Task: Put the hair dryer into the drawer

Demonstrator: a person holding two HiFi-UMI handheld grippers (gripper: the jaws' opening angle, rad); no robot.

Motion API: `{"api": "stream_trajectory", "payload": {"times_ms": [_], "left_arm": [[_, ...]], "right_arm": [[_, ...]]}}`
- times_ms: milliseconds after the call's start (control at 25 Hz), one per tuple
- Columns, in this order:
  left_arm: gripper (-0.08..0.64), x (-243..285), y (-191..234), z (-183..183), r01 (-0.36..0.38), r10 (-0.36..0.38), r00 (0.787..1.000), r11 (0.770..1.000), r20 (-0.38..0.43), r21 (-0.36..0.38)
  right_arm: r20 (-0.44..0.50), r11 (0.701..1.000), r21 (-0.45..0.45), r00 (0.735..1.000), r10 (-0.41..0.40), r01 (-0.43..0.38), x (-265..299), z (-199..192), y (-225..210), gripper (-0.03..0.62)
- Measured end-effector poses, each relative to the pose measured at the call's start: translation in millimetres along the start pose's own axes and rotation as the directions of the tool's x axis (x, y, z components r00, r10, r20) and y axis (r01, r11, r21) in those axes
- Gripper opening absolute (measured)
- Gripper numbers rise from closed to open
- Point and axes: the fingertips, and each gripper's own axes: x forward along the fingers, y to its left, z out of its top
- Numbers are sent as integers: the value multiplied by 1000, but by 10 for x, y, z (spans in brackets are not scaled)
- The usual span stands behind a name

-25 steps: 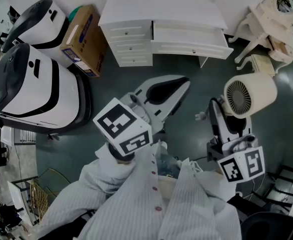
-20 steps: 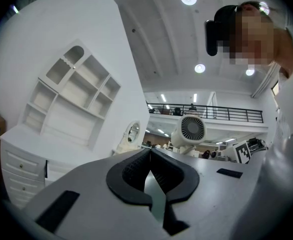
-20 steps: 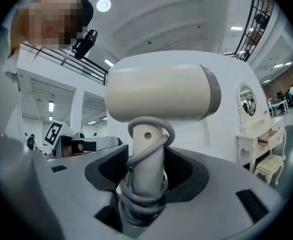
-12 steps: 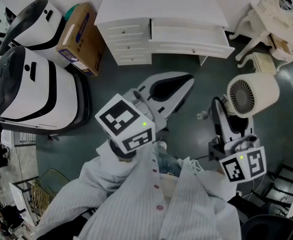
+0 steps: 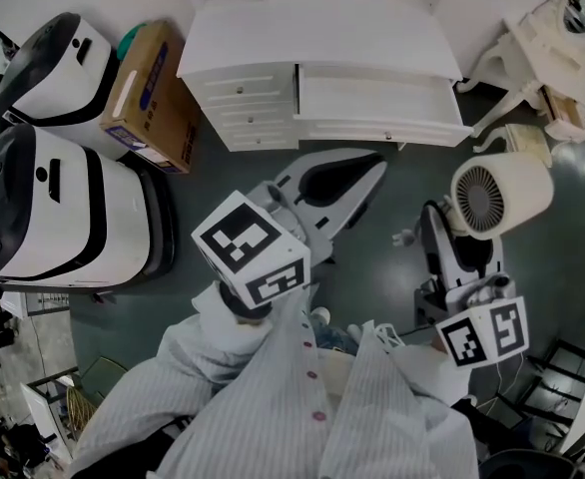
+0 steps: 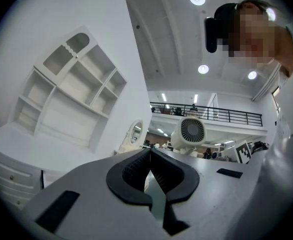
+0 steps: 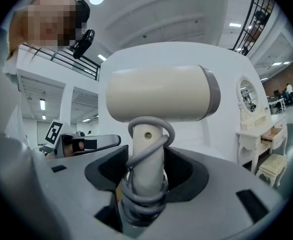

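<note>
Clamping hair dryer (image 5: 499,196), right hand-held gripper (image 5: 460,252), dresser (image 5: 322,43) ahead, cardboard box (image 5: 153,93) alongside

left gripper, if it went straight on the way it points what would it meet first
Nothing close: the left gripper aims between the white dresser and the hair dryer; probably the mirror vanity beyond, depth unclear.

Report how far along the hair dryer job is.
Done: the hair dryer is picked up, the right tongs shut on its cord-wrapped handle. In hand: it hangs over the floor, short of the white dresser; the left tongs are shut and empty. Left: no drawer shows an open inside, so one must be opened and the dryer placed in.
</note>
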Motion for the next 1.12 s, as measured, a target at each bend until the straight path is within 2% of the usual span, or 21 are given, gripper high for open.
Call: {"api": "stream_trajectory", "payload": {"times_ms": [520,880,1120], "left_arm": [[9,448,1205,282,54,-53,998,999,-23,9],[9,602,1577,312,83,-84,995,997,-46,-5],[9,784,1838,289,65,-66,997,998,-51,-17]], "right_arm": [[16,996,0,996,-86,86,1185,105,-400,215],[-24,989,28,990,-141,142,1515,9,-583,216],[-36,988,49,989,-146,147,1751,-4,-828,216]]}}
